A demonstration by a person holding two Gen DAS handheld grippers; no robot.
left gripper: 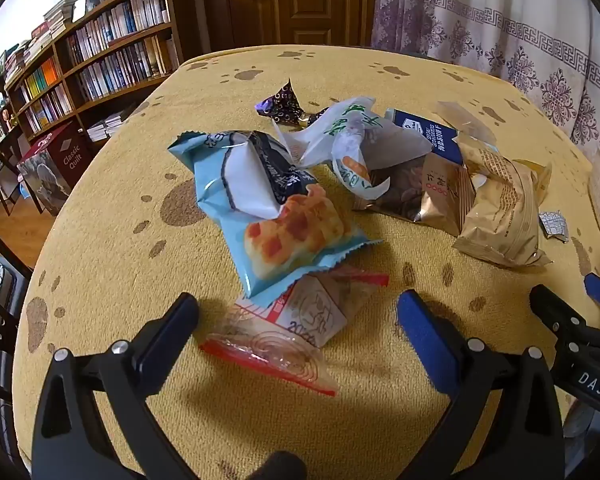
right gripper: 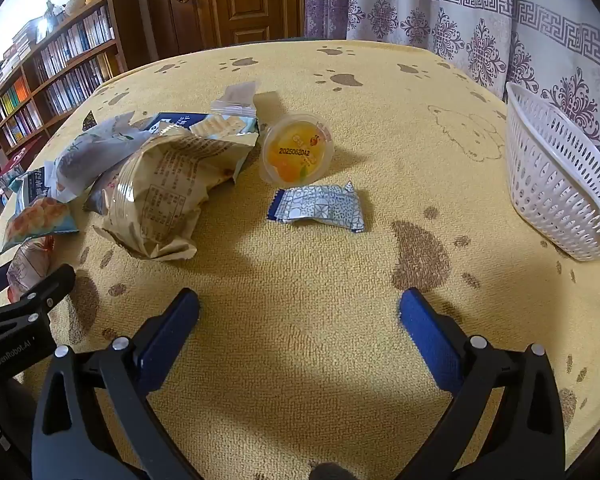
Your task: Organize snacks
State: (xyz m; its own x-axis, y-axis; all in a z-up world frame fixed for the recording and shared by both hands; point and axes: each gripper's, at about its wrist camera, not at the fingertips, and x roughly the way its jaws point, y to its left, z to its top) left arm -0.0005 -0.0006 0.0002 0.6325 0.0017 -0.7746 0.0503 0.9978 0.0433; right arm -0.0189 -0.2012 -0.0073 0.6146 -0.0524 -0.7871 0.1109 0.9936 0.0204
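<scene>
Nearest the lens, the left hand-held gripper (left gripper: 298, 308) hangs tilted down over the yellow paw-print counter (left gripper: 112, 248), fingers spread wide and empty; between and just beyond its tips lies a clear red-edged packet (left gripper: 284, 340), its long axis running diagonally from near right toward far left under the edge of the light-blue rice-cracker bag (left gripper: 276, 216). The blue bag's long axis runs from far left to near right, its serrated end pointing toward the gripper. Behind it the white-green wrapper (left gripper: 340, 136), the tan crinkled bag (left gripper: 500, 216) and other packets form a loose heap. The right hand-held gripper (right gripper: 299, 308) is likewise spread and holds nothing, above bare cloth; ahead of it lie the small blue-patterned sachet (right gripper: 320, 208), long axis crosswise, and the orange jelly cup (right gripper: 298, 152), tipped with its lid facing the camera. The white perforated basket (right gripper: 556, 184) stands well apart at the right edge. Probably no snack is sorted yet. A sound first grasp would close across a packet's short axis, taking isolated items before the heap.
</scene>
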